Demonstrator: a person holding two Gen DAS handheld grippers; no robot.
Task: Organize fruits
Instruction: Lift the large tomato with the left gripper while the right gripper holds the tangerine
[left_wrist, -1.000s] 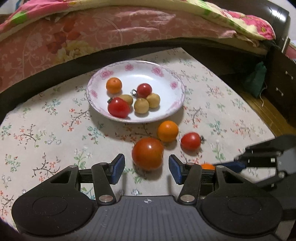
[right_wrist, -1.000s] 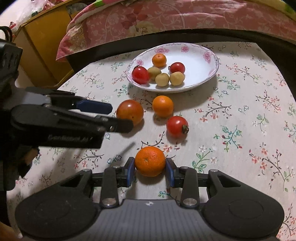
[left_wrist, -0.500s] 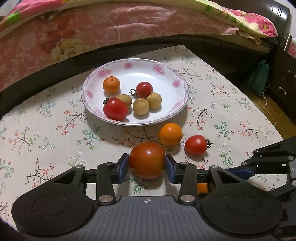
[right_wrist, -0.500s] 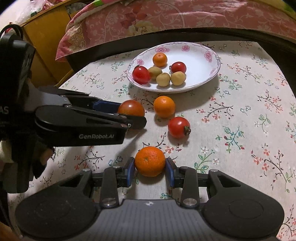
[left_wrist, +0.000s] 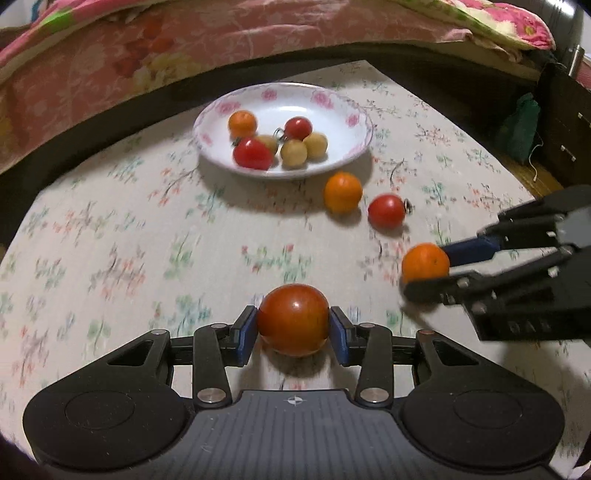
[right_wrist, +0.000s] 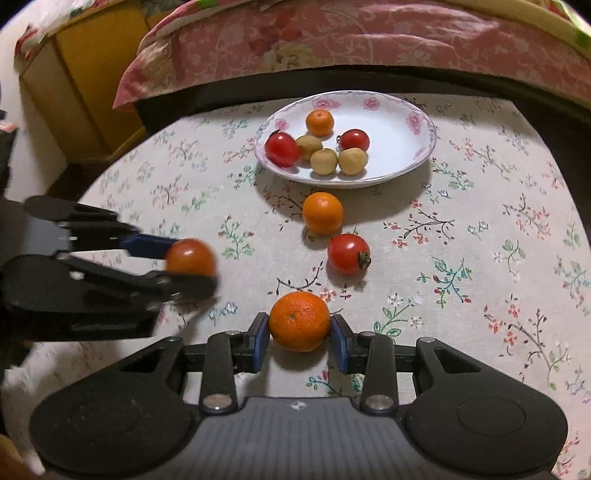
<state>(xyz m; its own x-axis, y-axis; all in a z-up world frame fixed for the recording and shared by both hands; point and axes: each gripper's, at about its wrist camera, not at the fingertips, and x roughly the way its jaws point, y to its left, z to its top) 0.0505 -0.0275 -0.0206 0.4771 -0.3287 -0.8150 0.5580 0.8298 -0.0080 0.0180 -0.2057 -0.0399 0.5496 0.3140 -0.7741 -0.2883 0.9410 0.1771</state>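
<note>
Both grasps done: left gripper (left_wrist: 293, 330) clamped on the big tomato (left_wrist: 293, 318), just clear of the worktop (left_wrist: 110, 236); right gripper (right_wrist: 300, 334) clamped on an orange (right_wrist: 299, 320). Next: carry both to the plate (right_wrist: 399, 122), release without knocking its 6 fruits.

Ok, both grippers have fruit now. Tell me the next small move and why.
Probably lift the left gripper and carry its tomato toward the plate. Its pads press on the tomato, which sits low over the cloth, and the plate has bare room on its right side. The right gripper is shut on an orange and can follow.
</note>
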